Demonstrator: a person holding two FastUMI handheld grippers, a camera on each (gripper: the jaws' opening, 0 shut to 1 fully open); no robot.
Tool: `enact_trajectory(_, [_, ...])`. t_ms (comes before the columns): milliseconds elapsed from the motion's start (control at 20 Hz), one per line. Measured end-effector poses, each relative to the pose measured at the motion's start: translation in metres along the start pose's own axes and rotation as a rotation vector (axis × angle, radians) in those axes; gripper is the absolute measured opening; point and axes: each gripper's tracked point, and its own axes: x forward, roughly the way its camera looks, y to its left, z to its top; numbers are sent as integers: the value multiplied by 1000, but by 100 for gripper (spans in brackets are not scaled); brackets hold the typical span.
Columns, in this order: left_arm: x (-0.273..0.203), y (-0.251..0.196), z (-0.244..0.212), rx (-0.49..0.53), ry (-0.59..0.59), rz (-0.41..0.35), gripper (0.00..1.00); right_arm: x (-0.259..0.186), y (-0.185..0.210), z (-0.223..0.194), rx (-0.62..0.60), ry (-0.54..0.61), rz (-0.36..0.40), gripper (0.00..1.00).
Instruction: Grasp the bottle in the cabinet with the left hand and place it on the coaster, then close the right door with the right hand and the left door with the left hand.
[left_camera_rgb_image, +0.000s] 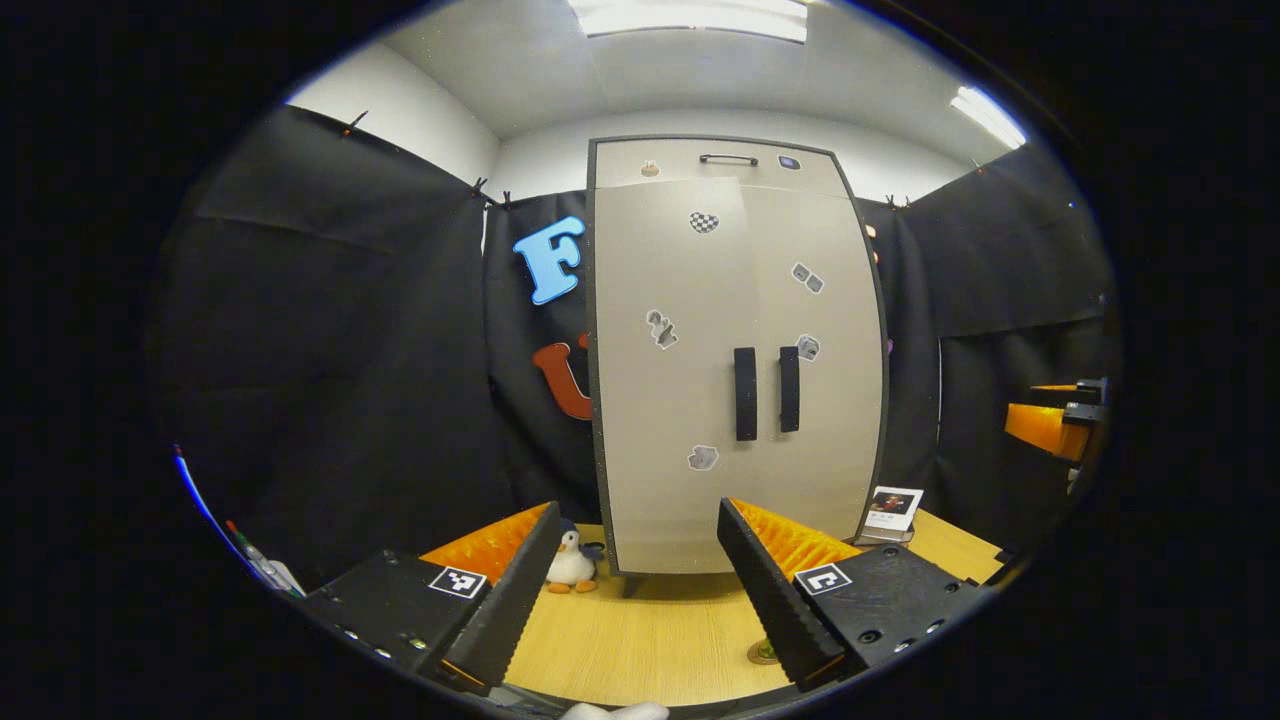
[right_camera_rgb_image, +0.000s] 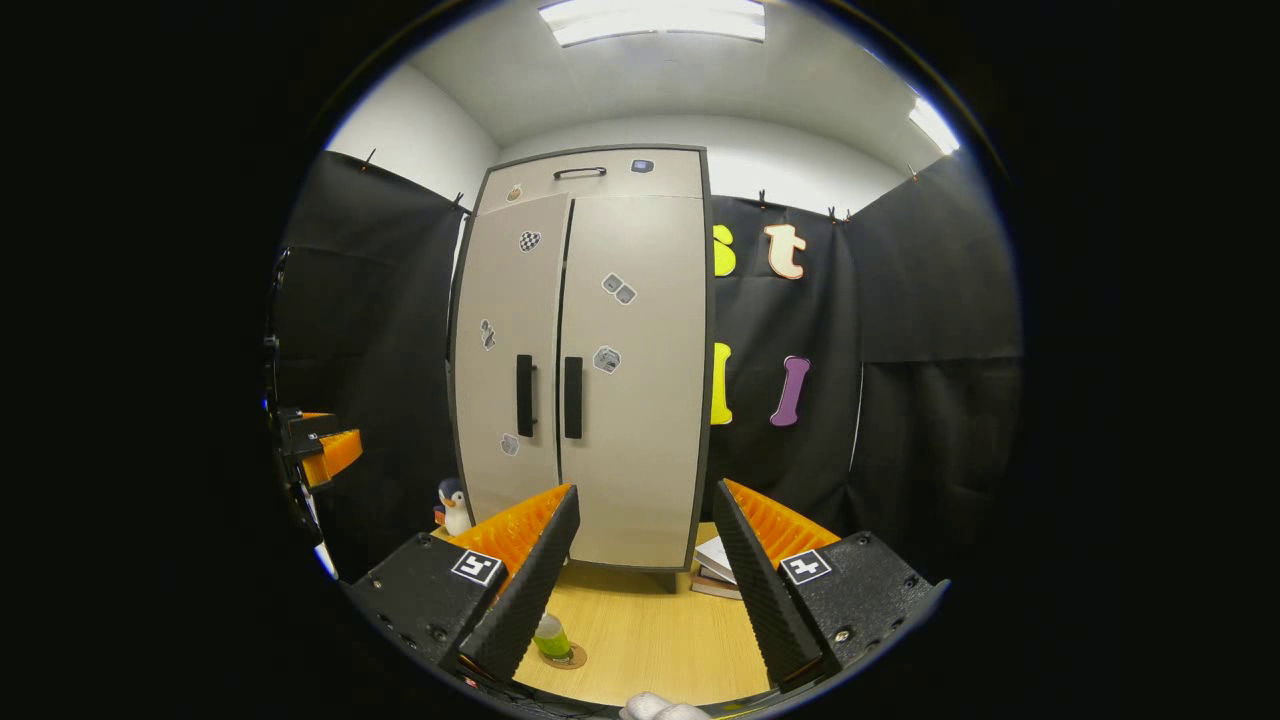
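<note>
In the right gripper view the bottle (right_camera_rgb_image: 549, 637) stands upright on the coaster (right_camera_rgb_image: 566, 657) on the table (right_camera_rgb_image: 640, 640), low in the picture and just beside the tip of that gripper's left-hand finger, partly hidden behind it. The right gripper (right_camera_rgb_image: 640, 590) has its fingers spread apart with nothing between them. In the left gripper view the left gripper (left_camera_rgb_image: 640, 600) is likewise spread and empty, and an edge of the coaster (left_camera_rgb_image: 762, 653) peeks out beside its right-hand finger; the bottle cannot be made out there. Ahead of both stands one cabinet (right_camera_rgb_image: 590, 370) with two doors, left door (right_camera_rgb_image: 505, 360) and right door (right_camera_rgb_image: 632, 380), each with one dark handle. One toy penguin (left_camera_rgb_image: 572, 565) sits left of the cabinet, and a small stack of books (right_camera_rgb_image: 718, 568) lies at its right
</note>
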Motion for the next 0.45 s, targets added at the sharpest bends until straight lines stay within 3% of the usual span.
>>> enact_trajectory(450, [2, -3, 4, -9, -8, -8, 96, -1, -3, -1, 4, 1, -6, 83])
